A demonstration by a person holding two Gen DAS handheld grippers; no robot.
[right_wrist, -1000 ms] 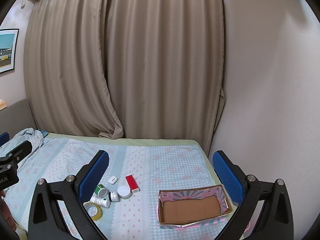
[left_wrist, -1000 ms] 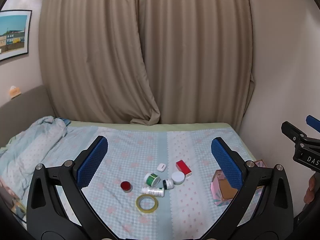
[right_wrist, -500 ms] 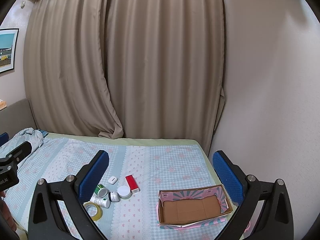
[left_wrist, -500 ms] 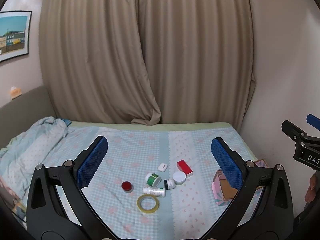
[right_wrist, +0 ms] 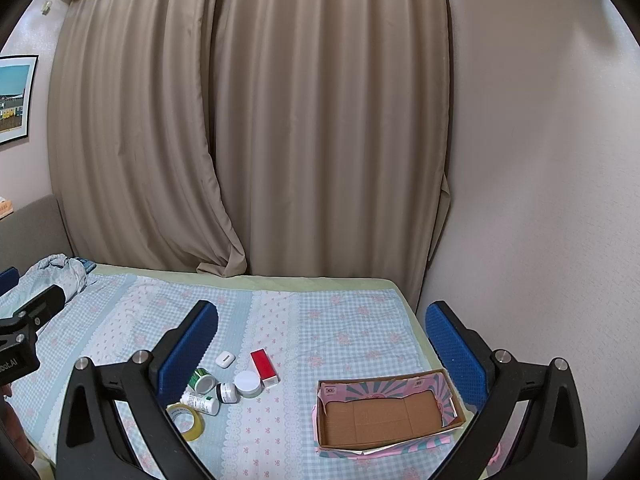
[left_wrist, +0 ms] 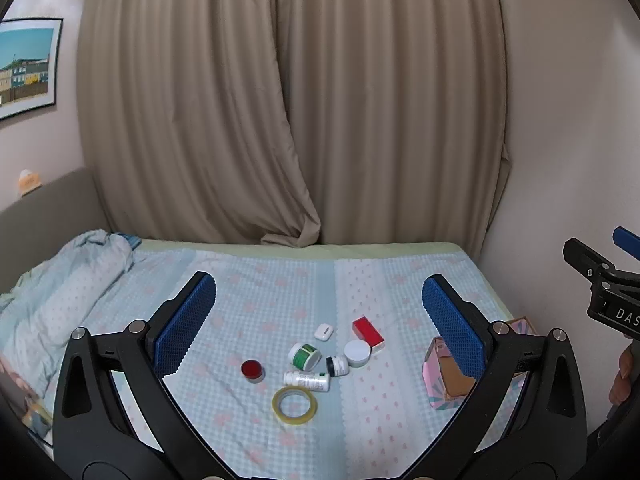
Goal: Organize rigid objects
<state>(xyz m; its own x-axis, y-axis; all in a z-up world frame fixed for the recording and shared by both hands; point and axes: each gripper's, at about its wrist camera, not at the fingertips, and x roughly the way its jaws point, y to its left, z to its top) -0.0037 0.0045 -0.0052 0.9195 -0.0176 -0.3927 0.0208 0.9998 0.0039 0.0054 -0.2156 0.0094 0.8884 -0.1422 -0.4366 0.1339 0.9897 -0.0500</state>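
Small objects lie clustered on the bed: a red box, a white earbud case, a white round jar, a green-labelled jar, a dark-capped jar, a lying white bottle, a red-lidded jar and a tape roll. An empty pink cardboard box sits to their right. My left gripper is open and empty, well above the cluster. My right gripper is open and empty, above the bed between cluster and box.
The bed has a blue checked cover. A crumpled blanket lies at its left. Beige curtains hang behind it and a wall borders its right side. A framed picture hangs on the left wall.
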